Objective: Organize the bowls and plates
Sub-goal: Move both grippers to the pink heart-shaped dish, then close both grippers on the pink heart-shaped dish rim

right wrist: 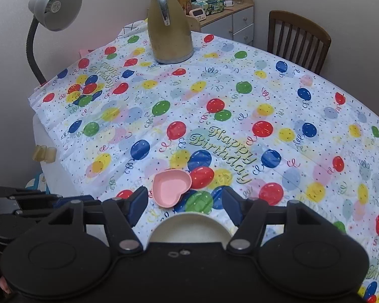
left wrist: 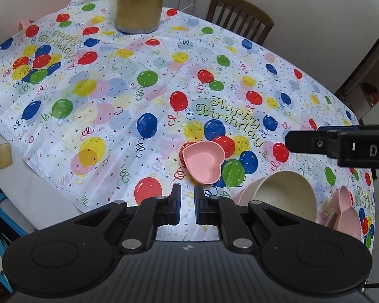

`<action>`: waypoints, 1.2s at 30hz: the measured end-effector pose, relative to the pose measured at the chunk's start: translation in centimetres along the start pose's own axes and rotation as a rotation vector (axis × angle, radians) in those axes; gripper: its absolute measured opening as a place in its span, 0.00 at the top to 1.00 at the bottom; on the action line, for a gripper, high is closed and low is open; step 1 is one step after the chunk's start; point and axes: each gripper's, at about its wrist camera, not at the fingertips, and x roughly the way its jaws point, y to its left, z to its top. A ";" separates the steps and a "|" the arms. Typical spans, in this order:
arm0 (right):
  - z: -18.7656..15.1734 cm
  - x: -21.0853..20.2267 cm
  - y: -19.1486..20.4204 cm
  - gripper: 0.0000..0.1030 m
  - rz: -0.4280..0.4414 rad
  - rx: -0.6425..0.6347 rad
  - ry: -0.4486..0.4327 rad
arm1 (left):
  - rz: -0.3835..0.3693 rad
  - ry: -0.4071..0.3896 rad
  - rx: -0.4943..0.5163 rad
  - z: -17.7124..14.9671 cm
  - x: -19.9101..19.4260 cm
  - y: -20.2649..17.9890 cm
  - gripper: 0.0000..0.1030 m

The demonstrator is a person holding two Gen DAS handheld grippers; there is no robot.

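Note:
A pink heart-shaped dish [left wrist: 204, 162] lies on the balloon-print tablecloth, also in the right wrist view [right wrist: 171, 188]. A cream bowl [left wrist: 286, 193] sits nested in a pink bowl [left wrist: 243, 195] to the dish's right; its rim shows below my right gripper [right wrist: 189, 223]. A pink sectioned plate [left wrist: 343, 209] lies at the table's right edge. My left gripper [left wrist: 187, 205] is nearly closed and empty, just short of the heart dish. My right gripper [right wrist: 185, 203] is open and empty, above the cream bowl; it shows from the side in the left wrist view [left wrist: 288, 141].
A tan thermos jug [right wrist: 170, 29] stands at the far side of the table. A grey desk lamp [right wrist: 53, 10] is at the far left. A wooden chair [right wrist: 299, 40] stands behind the table [right wrist: 50, 161], near a cabinet with clutter [right wrist: 230, 12].

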 end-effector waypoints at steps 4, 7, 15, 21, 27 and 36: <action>1.1 1.6 -0.9 0.32 0.023 0.015 0.024 | 0.009 0.017 -0.013 0.6 1.7 0.0 0.90; 1.6 3.2 -1.5 0.30 0.042 0.018 0.055 | 0.020 0.031 -0.036 1.1 3.0 0.1 0.89; 2.7 7.6 -3.1 0.30 0.081 0.042 0.137 | 0.050 0.031 -0.089 2.0 5.9 0.5 0.32; 3.3 11.1 -3.9 0.30 0.097 0.069 0.206 | 0.068 0.052 -0.150 2.4 8.6 1.1 0.32; 3.3 13.8 -4.1 0.32 0.085 0.073 0.257 | 0.087 0.059 -0.173 2.1 10.5 0.7 0.32; 3.3 16.0 -3.4 0.66 0.130 0.046 0.306 | 0.075 0.066 -0.188 1.9 12.2 0.3 0.52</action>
